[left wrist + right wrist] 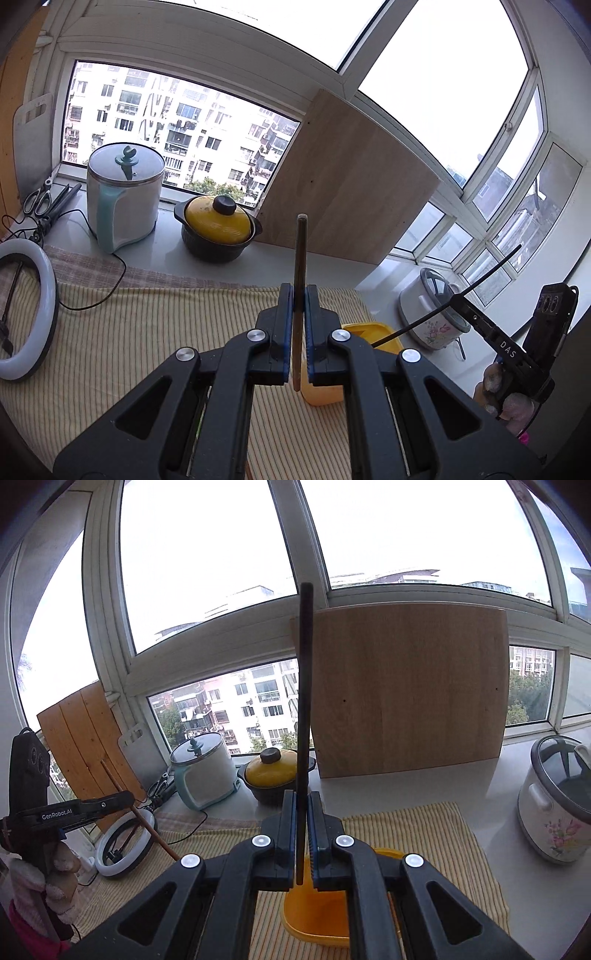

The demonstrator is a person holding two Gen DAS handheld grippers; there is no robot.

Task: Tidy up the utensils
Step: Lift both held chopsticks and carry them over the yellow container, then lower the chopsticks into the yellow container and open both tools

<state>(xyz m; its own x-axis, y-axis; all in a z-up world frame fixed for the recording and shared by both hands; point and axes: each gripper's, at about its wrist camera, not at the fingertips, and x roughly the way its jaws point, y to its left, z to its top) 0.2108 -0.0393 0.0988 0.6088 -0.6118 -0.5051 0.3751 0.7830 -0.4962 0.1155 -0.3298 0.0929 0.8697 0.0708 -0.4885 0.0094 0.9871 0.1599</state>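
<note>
While the left gripper [299, 291] looks out over the table, its two black fingers with blue pads are pressed tight on a thin brown wooden chopstick [300, 266], which stands almost straight up between them. The chopstick's low end hangs just above a yellow plastic tub [373, 332] that sits on the striped yellow cloth [147, 332]. Far off to the side, the right gripper [458, 295] shows too, with a long thin black chopstick [491, 267] poking out of it at a slant. To do this step well, I think the left hand should keep its squeeze firm, bring the stick's low end right over the tub's mouth, and only then let go, so the stick drops inside and does not roll off across the cloth. Seen from the right wrist, the right gripper [303, 805] has its fingers shut tight on the black chopstick [305, 686], which stands tall and straight in front of a big pale wooden board [406, 694] leaning on the window. The yellow tub [314, 915] is just below these fingers, with its open mouth partly hidden by them. The left gripper [122, 799] is well apart, off to the side, holding the brown chopstick [136, 808] at a slant. Going one stick at a time looks safest, so the two sticks do not bump over the tub.
</note>
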